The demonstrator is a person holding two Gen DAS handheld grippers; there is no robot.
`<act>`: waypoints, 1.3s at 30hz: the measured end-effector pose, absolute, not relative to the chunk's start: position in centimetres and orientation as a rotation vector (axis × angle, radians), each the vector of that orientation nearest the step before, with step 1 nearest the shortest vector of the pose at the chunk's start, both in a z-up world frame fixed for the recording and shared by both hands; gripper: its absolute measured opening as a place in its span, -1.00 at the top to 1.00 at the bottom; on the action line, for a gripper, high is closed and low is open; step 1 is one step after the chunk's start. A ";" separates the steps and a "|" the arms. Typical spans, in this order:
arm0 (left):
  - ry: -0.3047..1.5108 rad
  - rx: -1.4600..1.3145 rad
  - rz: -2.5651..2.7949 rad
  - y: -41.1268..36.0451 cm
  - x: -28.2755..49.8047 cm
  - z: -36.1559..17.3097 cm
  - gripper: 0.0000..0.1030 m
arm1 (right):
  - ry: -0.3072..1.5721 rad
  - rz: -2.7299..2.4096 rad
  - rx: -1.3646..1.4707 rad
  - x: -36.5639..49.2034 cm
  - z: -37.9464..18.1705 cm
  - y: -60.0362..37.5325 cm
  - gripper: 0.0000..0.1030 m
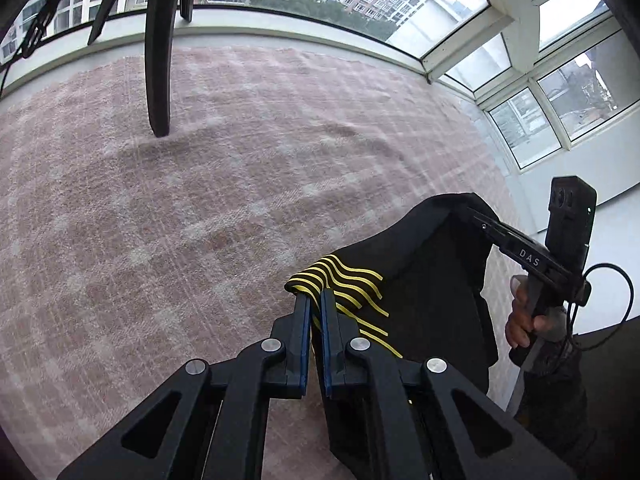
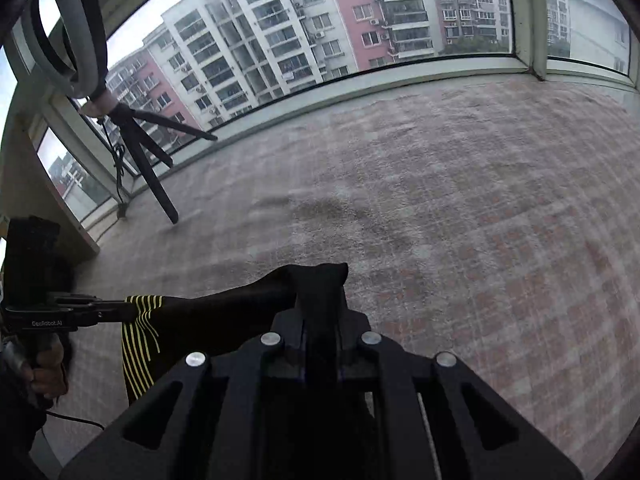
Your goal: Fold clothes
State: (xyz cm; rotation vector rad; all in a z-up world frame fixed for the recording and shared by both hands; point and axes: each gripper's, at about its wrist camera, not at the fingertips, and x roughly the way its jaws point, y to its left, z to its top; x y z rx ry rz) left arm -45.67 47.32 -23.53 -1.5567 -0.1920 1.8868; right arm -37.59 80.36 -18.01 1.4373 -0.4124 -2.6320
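Observation:
A black garment [image 1: 436, 264] with yellow stripes hangs stretched between both grippers above a pinkish carpet. My left gripper [image 1: 314, 294] is shut on its yellow-striped edge [image 1: 340, 276]; the blue pads pinch the cloth. In that view the right gripper [image 1: 486, 222] comes in from the right, held by a hand [image 1: 522, 320], and clamps the garment's other corner. In the right wrist view my right gripper [image 2: 320, 280] is shut on a black fold of the garment [image 2: 224, 316], which covers its fingertips. The left gripper [image 2: 130, 312] grips the striped edge at the left.
The pinkish checked carpet [image 1: 240, 200] spreads ahead to a low white window sill [image 1: 280, 36]. A black tripod leg [image 1: 159, 80] stands on the carpet at the far left, also the tripod [image 2: 152, 168] in the right wrist view. Windows run round the far and right sides.

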 end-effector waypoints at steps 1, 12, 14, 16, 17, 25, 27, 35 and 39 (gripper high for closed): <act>-0.194 -1.569 1.890 47.1 -45.9 -23.7 0.85 | -0.389 -2.610 1.501 -38.2 -18.4 80.4 0.69; -0.109 -1.501 1.879 45.7 -42.5 -19.9 0.75 | -0.511 -2.640 1.485 -32.6 -13.8 84.6 0.25; -0.092 -1.511 1.825 46.3 -40.2 -19.8 0.74 | -0.474 -2.612 1.469 -29.8 -13.3 82.9 0.25; -0.075 -1.522 1.789 47.0 -38.2 -19.9 0.74 | -0.466 -2.573 1.464 -26.7 -13.5 80.8 0.25; -0.067 -1.527 1.780 47.2 -37.2 -20.1 0.72 | -0.466 -2.556 1.470 -25.0 -13.8 79.7 0.25; -0.070 -1.634 1.693 49.0 -34.5 -22.4 0.56 | -0.558 -2.496 1.569 -15.9 -17.2 76.0 0.24; -0.081 -1.640 1.680 49.4 -34.4 -22.5 0.53 | -0.620 -2.493 1.578 -14.8 -17.5 76.7 0.25; -0.093 -1.639 1.658 51.1 -34.0 -23.0 0.96 | -0.675 -2.553 1.558 -13.7 -16.8 78.0 0.24; -0.087 -1.627 1.666 51.2 -33.8 -23.0 0.98 | -0.678 -2.554 1.568 -13.8 -16.9 78.2 0.24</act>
